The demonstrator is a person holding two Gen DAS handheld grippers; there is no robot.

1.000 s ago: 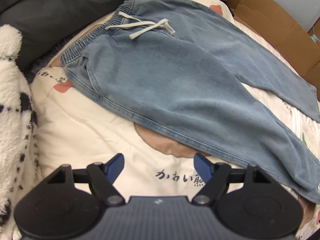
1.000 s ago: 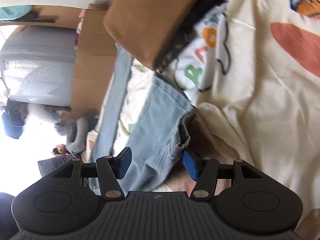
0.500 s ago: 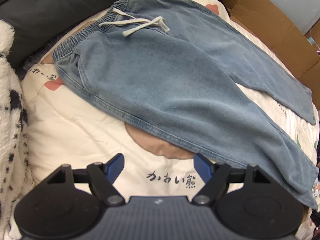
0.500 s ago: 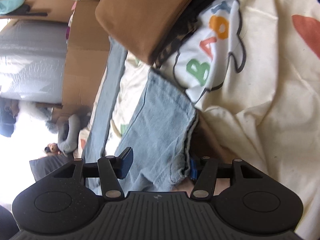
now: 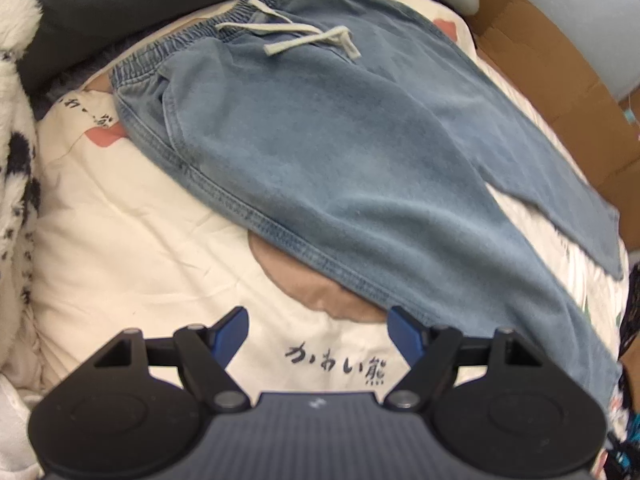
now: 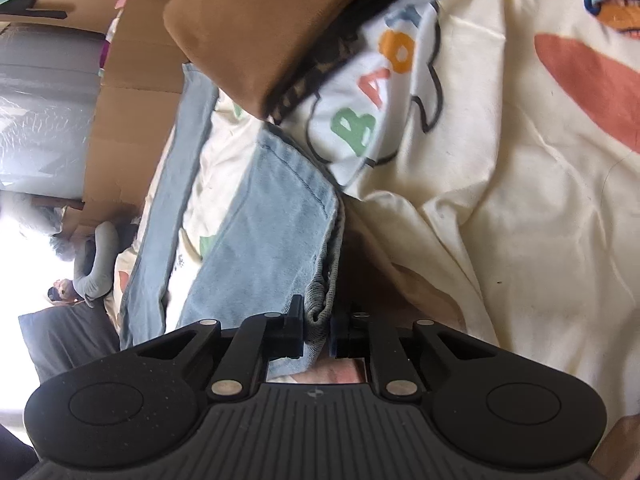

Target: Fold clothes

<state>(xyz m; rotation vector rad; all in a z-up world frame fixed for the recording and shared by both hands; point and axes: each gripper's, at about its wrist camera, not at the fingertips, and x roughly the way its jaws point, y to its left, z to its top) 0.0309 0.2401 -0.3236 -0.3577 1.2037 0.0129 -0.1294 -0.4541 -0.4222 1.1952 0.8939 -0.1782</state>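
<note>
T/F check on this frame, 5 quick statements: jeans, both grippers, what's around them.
1. The right gripper has denim between its jaws. True: they are closing on the hem of the jeans.
2. The left gripper holds the waistband. False: it is open and empty, above the quilt.
3. The drawstring is white. True.
4. The jeans are already folded in half. False: in the left view both legs lie spread out flat.
5. A brown folded garment lies beyond the jeans' hem in the right view. True.
</note>
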